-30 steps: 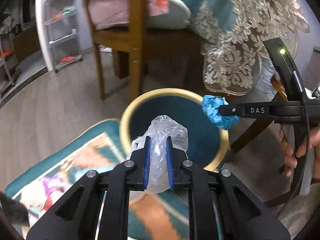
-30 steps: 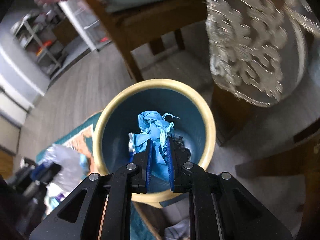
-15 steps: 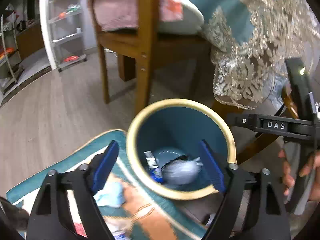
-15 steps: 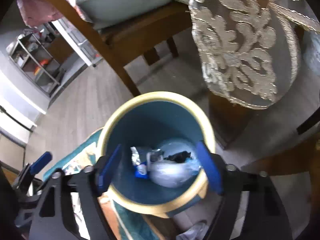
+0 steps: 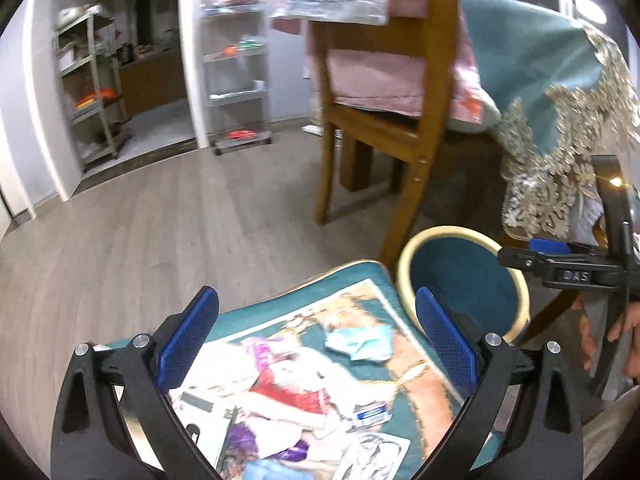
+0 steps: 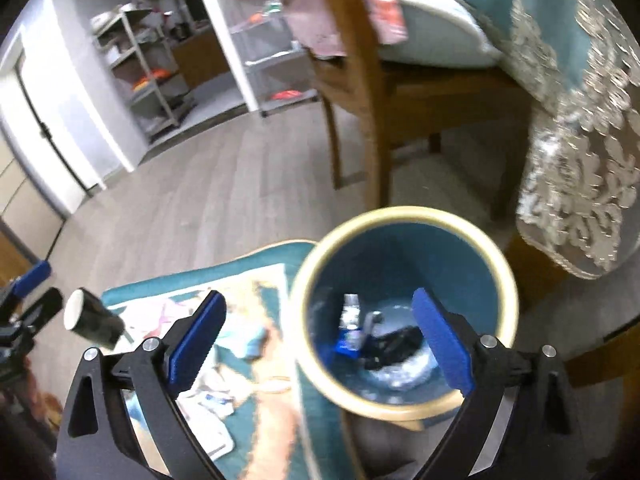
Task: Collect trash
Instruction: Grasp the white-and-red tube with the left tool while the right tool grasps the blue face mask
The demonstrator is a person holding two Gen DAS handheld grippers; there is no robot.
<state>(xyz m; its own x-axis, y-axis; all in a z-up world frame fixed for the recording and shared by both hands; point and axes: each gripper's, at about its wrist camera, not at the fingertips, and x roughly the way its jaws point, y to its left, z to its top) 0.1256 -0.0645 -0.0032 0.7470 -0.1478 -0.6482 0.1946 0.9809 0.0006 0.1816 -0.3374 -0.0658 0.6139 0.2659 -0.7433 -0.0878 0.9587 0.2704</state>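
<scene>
Already some trash [image 6: 362,334] is seen inside the round teal bin with the cream rim [image 6: 404,216]; both the left claw [image 5: 316,344] and the right claw [image 6: 318,344] are spread apart and hold nothing; more scraps, like a crumpled light-blue piece [image 5: 360,342], are left on the teal picture mat [image 5: 352,276].

The only readable text is "DAS", in pale capital letters on the black body of the right gripper [image 5: 538,254], seen at the right edge of the left wrist view, just beside the rim of the bin [image 5: 404,256]. Printed paper scraps [image 5: 372,414] lie on the mat [image 5: 352,280] there, but their print is too small and blurred to read. Nothing is legible in the right wrist view.
</scene>
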